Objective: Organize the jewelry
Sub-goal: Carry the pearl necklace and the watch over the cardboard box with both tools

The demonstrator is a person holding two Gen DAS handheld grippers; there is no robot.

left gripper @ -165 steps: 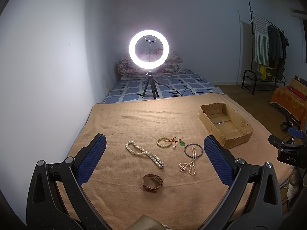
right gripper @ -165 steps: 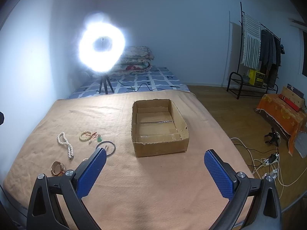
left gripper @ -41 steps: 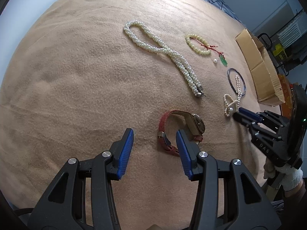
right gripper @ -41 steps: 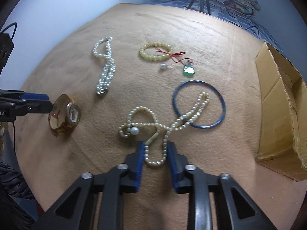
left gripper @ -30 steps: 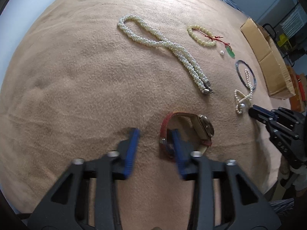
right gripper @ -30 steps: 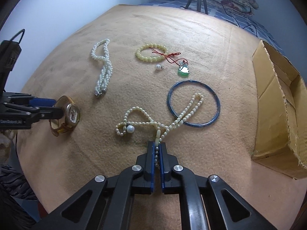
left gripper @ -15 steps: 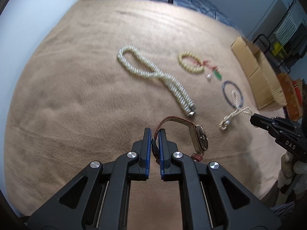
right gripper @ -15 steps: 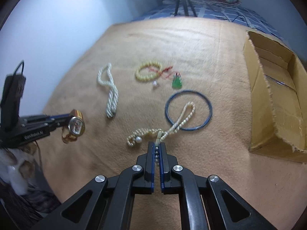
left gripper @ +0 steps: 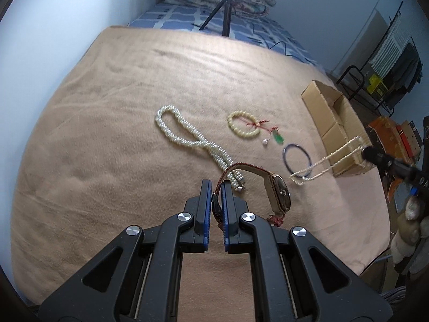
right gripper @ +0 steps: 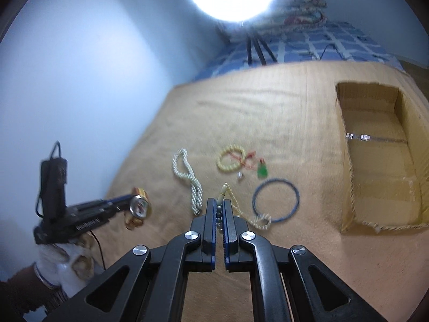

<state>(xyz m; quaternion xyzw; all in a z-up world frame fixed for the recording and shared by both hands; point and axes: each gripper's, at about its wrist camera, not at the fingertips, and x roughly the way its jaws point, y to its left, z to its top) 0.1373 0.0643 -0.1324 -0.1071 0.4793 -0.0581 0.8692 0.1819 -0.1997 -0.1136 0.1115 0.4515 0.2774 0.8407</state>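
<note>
My left gripper (left gripper: 215, 187) is shut on the red strap of a wristwatch (left gripper: 278, 196) and holds it above the tan blanket; the watch also shows in the right wrist view (right gripper: 138, 205). My right gripper (right gripper: 219, 206) is shut on a thin pearl necklace (right gripper: 257, 220), lifted, its loop hanging over the blue bangle (right gripper: 276, 200). From the left wrist view the necklace (left gripper: 329, 159) stretches from the right gripper (left gripper: 367, 151). A thick pearl strand (left gripper: 193, 142), a yellow bead bracelet (left gripper: 242, 124) and a green pendant (left gripper: 278, 138) lie on the blanket.
An open cardboard box (right gripper: 380, 158) stands at the right on the tan blanket (left gripper: 107, 134). A ring light on a tripod (left gripper: 225, 10) stands at the far end. A clothes rack (left gripper: 386, 61) is far right beyond the bed.
Both grippers have risen with their loads. The watch is higher off the blanket. The thin necklace has come off the blanket and now hangs stretched from the right gripper.
</note>
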